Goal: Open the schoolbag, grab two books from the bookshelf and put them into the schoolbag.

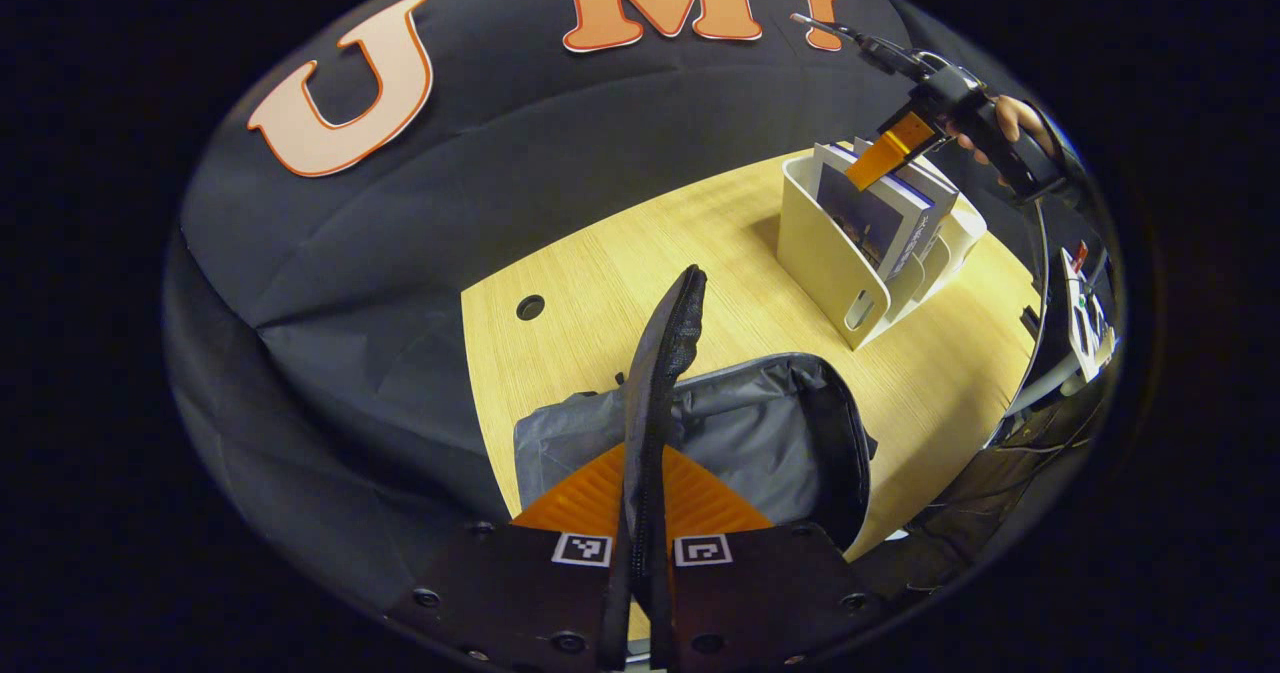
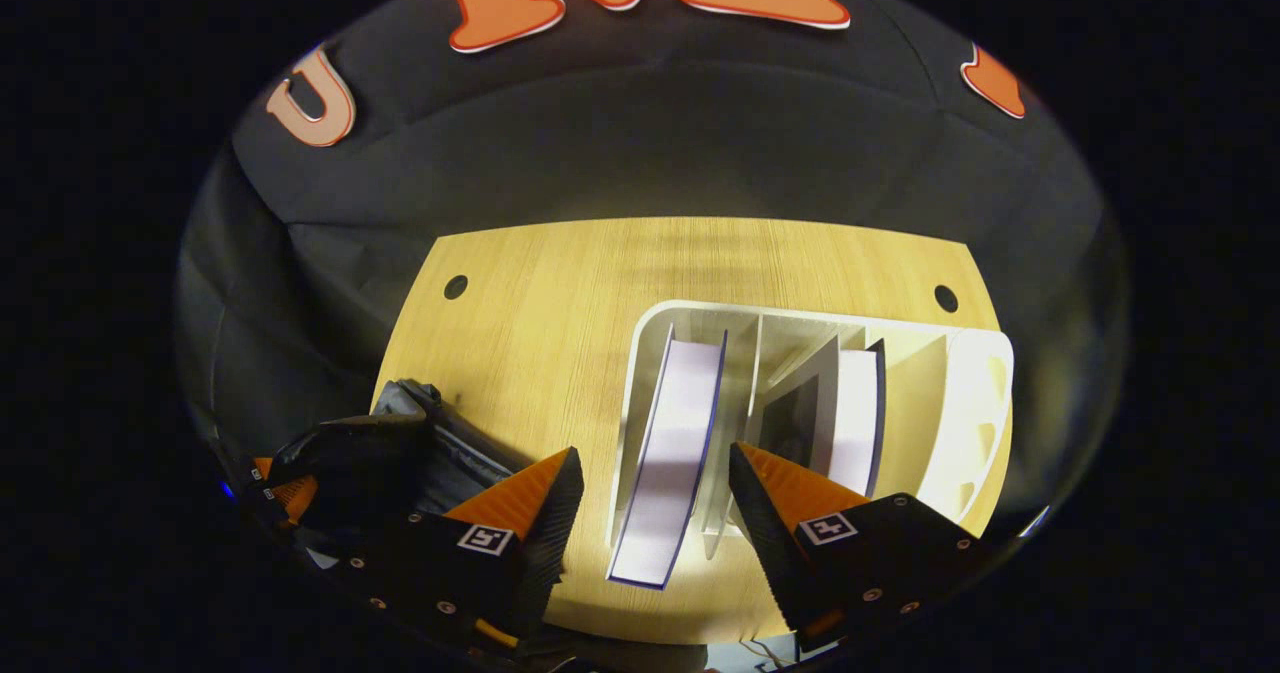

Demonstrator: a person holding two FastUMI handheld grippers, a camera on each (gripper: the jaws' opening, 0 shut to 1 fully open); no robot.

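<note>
2 orange fingers of the left gripper (image 1: 641, 513) are clamped together on the schoolbag flap (image 1: 662, 373), a dark mesh-edged panel that stands upright from between them and rises straight ahead of the gripper. Just beyond and to the right of the fingers lies the schoolbag (image 1: 760, 433) itself, grey-lined and gaping open on the tabletop (image 1: 590, 283). Farther ahead and to the right stands the white bookshelf (image 1: 835, 263) with books leaning in it, and above it hangs the right gripper (image 1: 885, 153), held by a hand (image 1: 1010, 123), its orange finger touching the top of a book (image 1: 875, 215). In the right gripper view, the right gripper (image 2: 650, 473) has its 2 fingers spread wide, pointing down at the bookshelf (image 2: 985, 393). Between the fingers stands 1 book (image 2: 670, 453) with a blue-edged cover, upright in the left compartment, its white page edge facing the camera; neither finger presses on it. The right finger sits over the divider beside a second book (image 2: 850, 413), which leans in the next compartment. To the left of the left finger, the schoolbag (image 2: 440, 443) and the left gripper (image 2: 285, 488) show near the edge of the tabletop (image 2: 520, 293).
</note>
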